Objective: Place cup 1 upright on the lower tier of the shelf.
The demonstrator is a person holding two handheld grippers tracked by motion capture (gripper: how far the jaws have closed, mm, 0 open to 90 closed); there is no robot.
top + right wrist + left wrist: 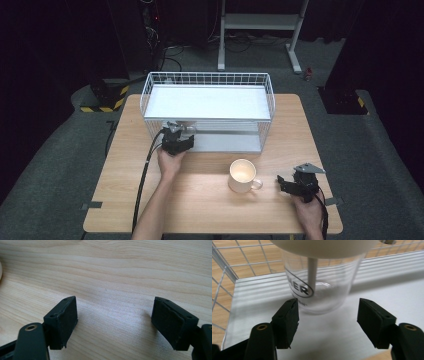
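Room: dark floor, wooden table (125, 200).
Wire rack (150, 90): along table's far edge.
Left gripper (327, 312): jaws spread, at rack's lower shelf.
Glass cup (322, 290): upright on that shelf, just beyond the pads, untouched.
Mug (242, 175): near front edge.
Right gripper (113, 322): jaws spread, nothing between, over bare table.

Pale wood-grain table (210, 210), light tan with darker streaks. White wire basket (207, 80) at upper centre, white grid pattern, white shelf liner inside. Cream mug (243, 176) at lower centre, warm yellowish inside. Clear glass cup (322, 290) in the left gripper view, with dark oval print and white letters. Black left gripper (177, 142), black right gripper (295, 186) with a grey plate. Yellow-and-black striped block (107, 100) at left, on grey floor.
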